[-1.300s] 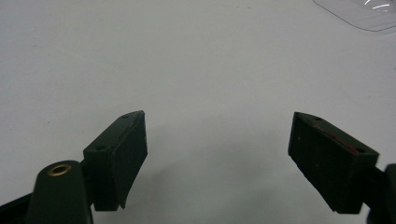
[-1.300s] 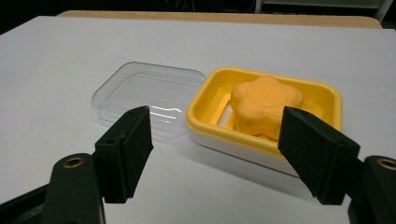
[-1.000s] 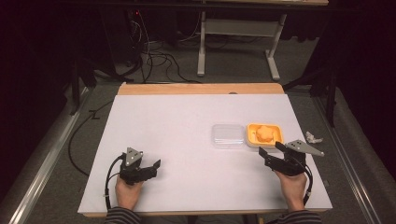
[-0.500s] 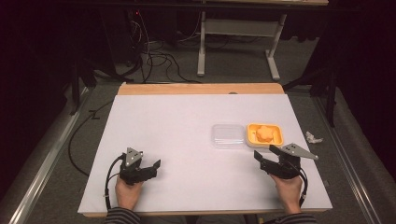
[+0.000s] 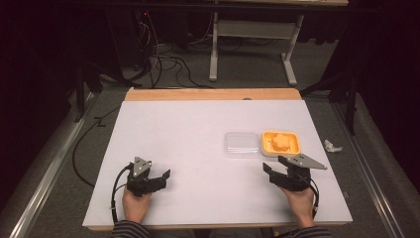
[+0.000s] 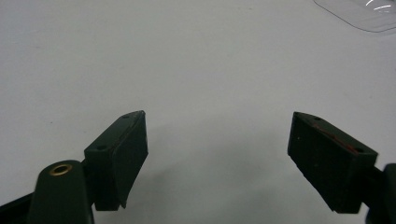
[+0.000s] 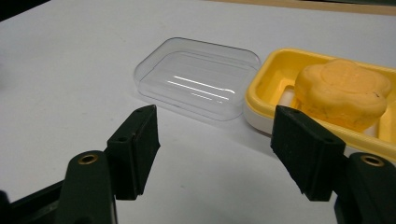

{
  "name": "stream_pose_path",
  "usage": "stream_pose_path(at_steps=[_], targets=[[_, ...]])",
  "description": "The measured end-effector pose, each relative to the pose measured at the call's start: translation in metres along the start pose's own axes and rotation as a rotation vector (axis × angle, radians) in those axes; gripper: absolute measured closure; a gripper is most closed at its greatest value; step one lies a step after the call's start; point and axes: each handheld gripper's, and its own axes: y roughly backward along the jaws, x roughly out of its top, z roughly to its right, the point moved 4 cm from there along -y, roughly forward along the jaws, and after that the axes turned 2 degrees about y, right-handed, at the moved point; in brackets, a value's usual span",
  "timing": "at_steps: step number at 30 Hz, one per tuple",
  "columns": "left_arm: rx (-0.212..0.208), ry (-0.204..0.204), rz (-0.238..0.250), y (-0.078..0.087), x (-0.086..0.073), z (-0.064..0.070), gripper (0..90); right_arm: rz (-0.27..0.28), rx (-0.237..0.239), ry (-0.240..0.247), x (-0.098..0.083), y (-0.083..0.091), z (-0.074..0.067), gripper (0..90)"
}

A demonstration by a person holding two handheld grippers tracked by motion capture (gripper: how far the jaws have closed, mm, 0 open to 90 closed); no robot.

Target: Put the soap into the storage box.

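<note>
Your right gripper (image 7: 215, 154), jaws apart and just been closing on nothing, faces the orange flower-shaped soap (image 7: 343, 93) in its yellow plastic dish (image 7: 271, 79); approaching low could shove the dish away.

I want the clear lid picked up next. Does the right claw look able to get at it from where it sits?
Probably yes. The right claw has just been closing, with nothing between its jaws, and bare table lies between it and the clear lid. The yellow soap dish sits close beside the lid.
</note>
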Motion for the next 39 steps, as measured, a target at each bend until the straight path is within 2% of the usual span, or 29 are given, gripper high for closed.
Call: stream_pose_path(at_steps=[3, 13, 18, 39], targets=[[0.001, 0.004, -0.001, 0.0, 0.0, 0.0, 20.8, -0.001, 0.001, 0.013, -0.001, -0.004, -0.003, 32.2], [0.004, 0.003, 0.001, 0.0, 0.0, 0.0, 21.0, -0.01, 0.021, 0.001, -0.006, -0.013, -0.013, 33.2], [0.004, 0.002, 0.0, 0.0, 0.0, 0.0, 21.2, -0.021, 0.03, 0.01, -0.009, -0.015, -0.017, 33.5], [-0.006, 0.005, 0.01, 0.001, 0.0, 0.0, 20.3, -0.066, 0.032, 0.039, -0.023, -0.026, -0.023, 33.5]])
